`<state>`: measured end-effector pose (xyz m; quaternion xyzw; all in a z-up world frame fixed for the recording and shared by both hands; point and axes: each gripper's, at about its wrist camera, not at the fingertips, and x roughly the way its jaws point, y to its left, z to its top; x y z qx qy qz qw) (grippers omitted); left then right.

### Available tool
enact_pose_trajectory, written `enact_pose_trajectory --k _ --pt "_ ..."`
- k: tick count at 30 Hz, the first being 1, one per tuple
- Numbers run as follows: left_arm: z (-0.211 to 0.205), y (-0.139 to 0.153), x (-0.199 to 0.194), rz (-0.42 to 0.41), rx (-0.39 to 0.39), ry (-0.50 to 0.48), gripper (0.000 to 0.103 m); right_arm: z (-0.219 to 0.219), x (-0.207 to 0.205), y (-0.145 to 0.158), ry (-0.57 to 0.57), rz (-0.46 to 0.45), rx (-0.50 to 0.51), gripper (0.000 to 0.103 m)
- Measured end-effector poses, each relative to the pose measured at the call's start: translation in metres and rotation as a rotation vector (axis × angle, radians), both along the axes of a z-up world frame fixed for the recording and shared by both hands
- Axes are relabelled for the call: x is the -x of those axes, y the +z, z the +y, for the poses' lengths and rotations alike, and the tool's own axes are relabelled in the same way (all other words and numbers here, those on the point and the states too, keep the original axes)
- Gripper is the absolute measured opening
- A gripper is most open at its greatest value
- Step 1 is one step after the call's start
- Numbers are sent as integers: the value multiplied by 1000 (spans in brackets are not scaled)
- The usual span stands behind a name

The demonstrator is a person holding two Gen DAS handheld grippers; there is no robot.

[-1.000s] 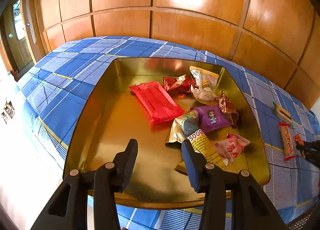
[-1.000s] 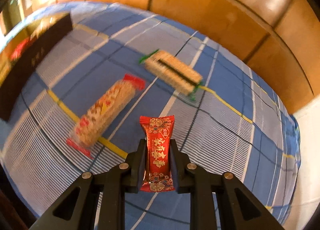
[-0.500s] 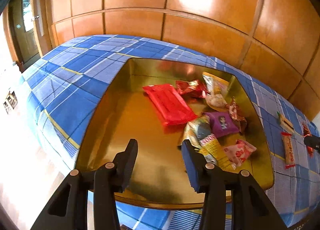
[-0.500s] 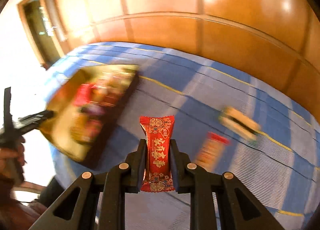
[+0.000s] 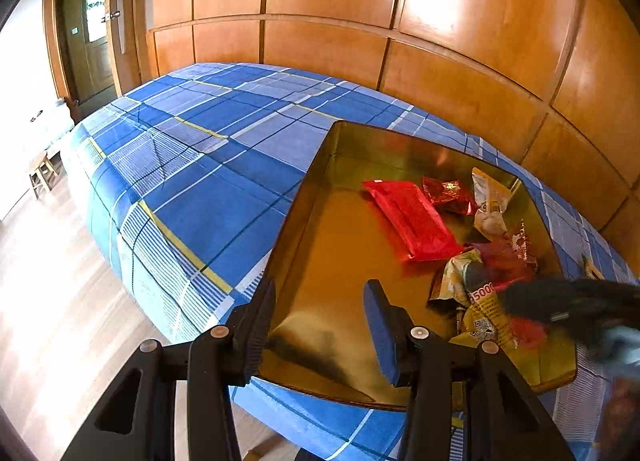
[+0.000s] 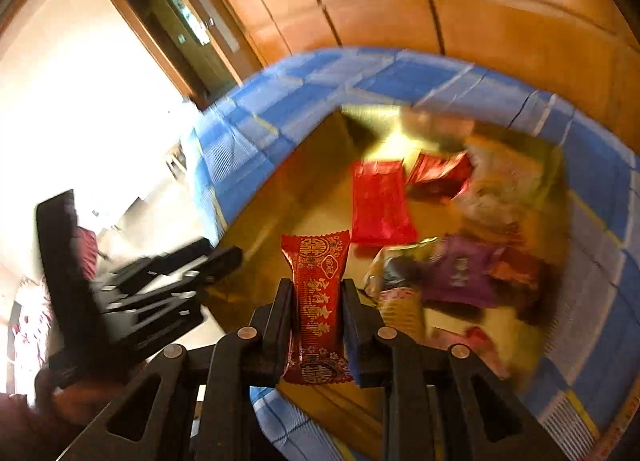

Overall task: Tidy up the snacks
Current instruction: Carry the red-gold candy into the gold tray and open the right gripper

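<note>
My right claw has swung off the blue plaid cloth and now sits over the gold tray, jaws just starting to part but pads still pinching the red candy bar. Left claw empty, part-open at the tray's near wall. Drop is next.

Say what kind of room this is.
Probably a bedroom at home: a blue plaid bedsheet covers a bed-like surface, glossy wooden wall panels stand behind it, and a wooden door opens nearby.
</note>
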<state>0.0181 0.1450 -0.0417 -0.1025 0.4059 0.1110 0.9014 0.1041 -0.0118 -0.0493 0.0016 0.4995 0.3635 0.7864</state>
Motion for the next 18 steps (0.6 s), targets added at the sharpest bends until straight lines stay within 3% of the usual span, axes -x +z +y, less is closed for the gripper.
enact_pose_trajectory --k 4,7,18 --pt "0 -5 -1 12 7 -9 46 15 -5 -32 7 54 71 25" --pt "-2 -7 -2 18 10 -17 47 17 -6 -41 8 78 72 31" --pt "-15 -5 -2 16 -2 -47 47 1 10 -26 -13 -33 115 31"
